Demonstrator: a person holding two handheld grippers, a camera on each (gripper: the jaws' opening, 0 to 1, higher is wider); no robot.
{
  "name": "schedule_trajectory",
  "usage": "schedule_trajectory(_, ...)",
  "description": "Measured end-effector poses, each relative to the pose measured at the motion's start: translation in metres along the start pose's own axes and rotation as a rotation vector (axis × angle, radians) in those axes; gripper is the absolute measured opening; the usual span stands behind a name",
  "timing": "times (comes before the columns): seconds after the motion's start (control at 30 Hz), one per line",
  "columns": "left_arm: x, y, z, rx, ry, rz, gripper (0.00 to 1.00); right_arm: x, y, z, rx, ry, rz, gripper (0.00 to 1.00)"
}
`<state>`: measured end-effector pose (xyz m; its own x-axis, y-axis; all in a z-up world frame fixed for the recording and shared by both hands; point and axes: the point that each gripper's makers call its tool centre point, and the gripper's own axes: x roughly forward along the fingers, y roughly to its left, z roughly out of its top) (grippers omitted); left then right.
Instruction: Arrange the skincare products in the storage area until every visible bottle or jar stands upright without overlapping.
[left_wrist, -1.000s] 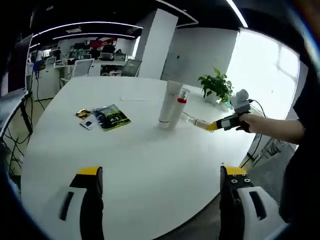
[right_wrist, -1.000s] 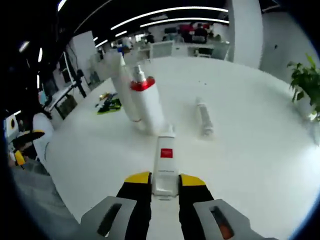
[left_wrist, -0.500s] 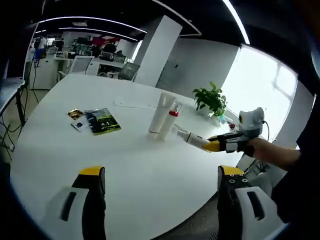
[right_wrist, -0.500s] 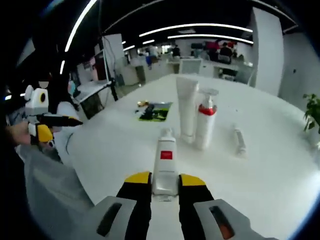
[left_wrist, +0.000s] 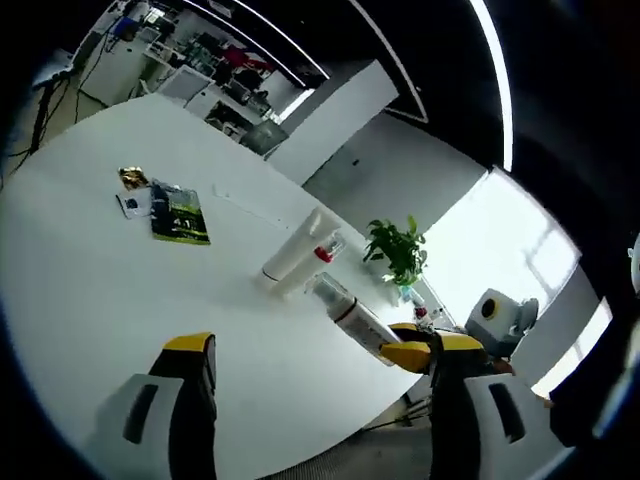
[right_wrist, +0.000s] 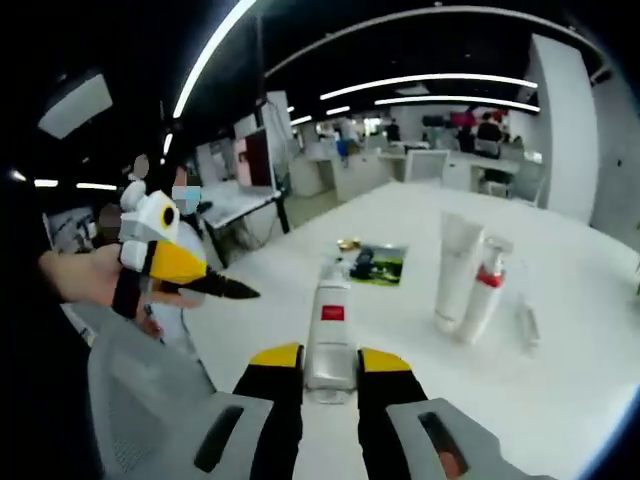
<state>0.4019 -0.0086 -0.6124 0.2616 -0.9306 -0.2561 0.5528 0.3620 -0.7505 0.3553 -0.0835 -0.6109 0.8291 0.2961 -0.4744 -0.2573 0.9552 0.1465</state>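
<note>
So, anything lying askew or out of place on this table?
Yes. One small clear tube lies flat on the white table beside the upright white tube and red-collared pump bottle. The right gripper holds a white bottle off the table, not yet stood up. Flat packets lie apart from them.

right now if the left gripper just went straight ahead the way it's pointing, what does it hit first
Probably bare white table: nothing lies between the open jaws of the left gripper. Beyond, slightly right of centre, stand the white tube and the red-collared pump bottle. Depth is hard to judge in this fisheye view.
</note>
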Motion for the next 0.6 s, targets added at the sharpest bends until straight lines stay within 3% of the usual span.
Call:
schedule_trajectory(0.07,0.003,-0.004,0.002,-0.001,-0.006,-0.009,0.79,-0.001,0.012,0.01,-0.033,-0.04,0.033,0.11)
schedule_trajectory(0.13,0.005,-0.008,0.005,-0.025,-0.019,-0.019,0.76,-0.001,0.019,0.012,-0.051,-0.039,0.038,0.11)
schedule_trajectory(0.23,0.007,-0.014,0.014,-0.064,-0.051,-0.043,0.72,0.0,0.03,0.012,-0.164,-0.029,0.046,0.11)
schedule_trajectory(0.6,0.006,-0.016,0.018,-0.135,-0.066,-0.055,0.62,0.0,0.053,0.016,-0.214,-0.073,0.094,0.11)
